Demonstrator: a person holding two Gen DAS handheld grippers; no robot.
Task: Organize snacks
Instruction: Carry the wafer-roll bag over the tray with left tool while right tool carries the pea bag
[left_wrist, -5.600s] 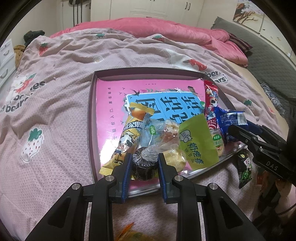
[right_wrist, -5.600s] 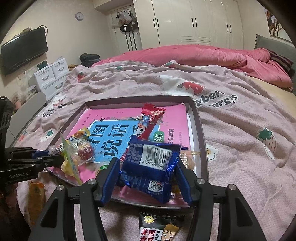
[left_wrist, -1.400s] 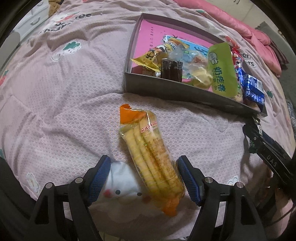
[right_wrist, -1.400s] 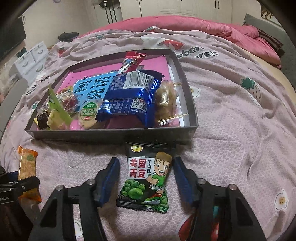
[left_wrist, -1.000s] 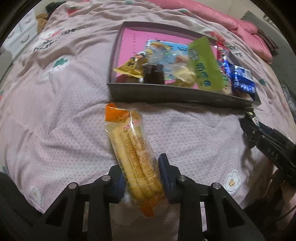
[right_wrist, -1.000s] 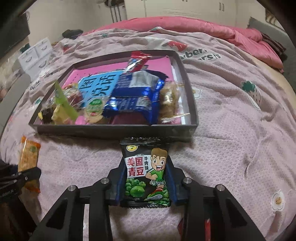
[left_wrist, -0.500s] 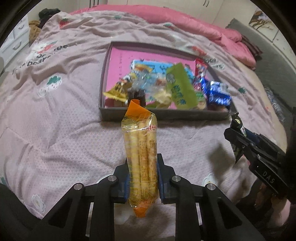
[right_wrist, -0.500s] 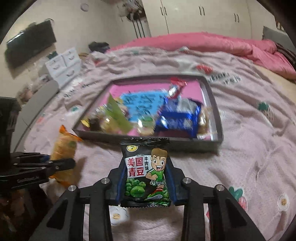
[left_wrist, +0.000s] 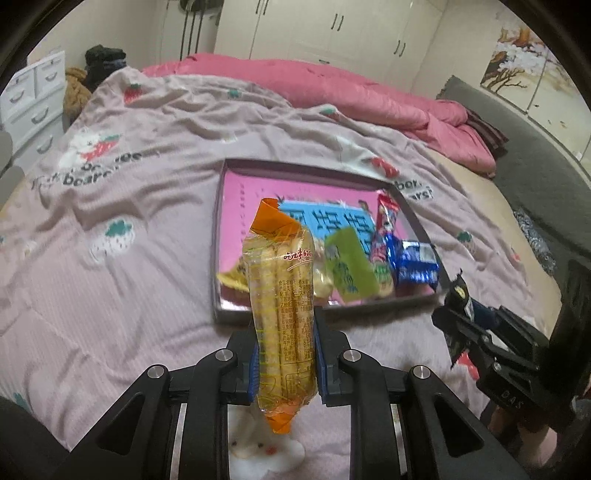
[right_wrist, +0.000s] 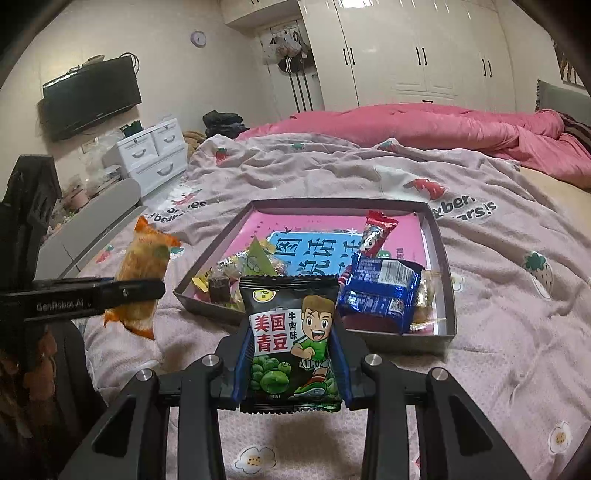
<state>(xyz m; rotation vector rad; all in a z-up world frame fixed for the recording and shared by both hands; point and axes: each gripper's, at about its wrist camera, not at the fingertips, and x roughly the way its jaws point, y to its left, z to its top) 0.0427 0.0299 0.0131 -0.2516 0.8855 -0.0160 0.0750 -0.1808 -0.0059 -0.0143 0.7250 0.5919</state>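
My left gripper (left_wrist: 284, 339) is shut on a long clear packet of yellow biscuit sticks (left_wrist: 282, 291) with orange ends, held upright above the bedspread. My right gripper (right_wrist: 290, 354) is shut on a black and green pea packet (right_wrist: 290, 332) with a cartoon boy, also lifted off the bed. Ahead of both lies a shallow grey box (left_wrist: 216, 240) (right_wrist: 443, 258) with a pink and blue book at its bottom and several snacks along its near side. From the right wrist view the left gripper (right_wrist: 147, 290) and its packet (right_wrist: 142, 266) hang at the left.
The box rests on a pink bedspread (left_wrist: 129, 206) printed with strawberries and bears. A rumpled pink duvet (right_wrist: 424, 125) lies behind it. White drawers (right_wrist: 155, 151) and a wall television (right_wrist: 90, 96) stand at the left, white wardrobes (right_wrist: 406, 51) at the back.
Both grippers closed on their packets and lifted them off the bedspread. The views tilted up, so the box and the room's back wall now show more.
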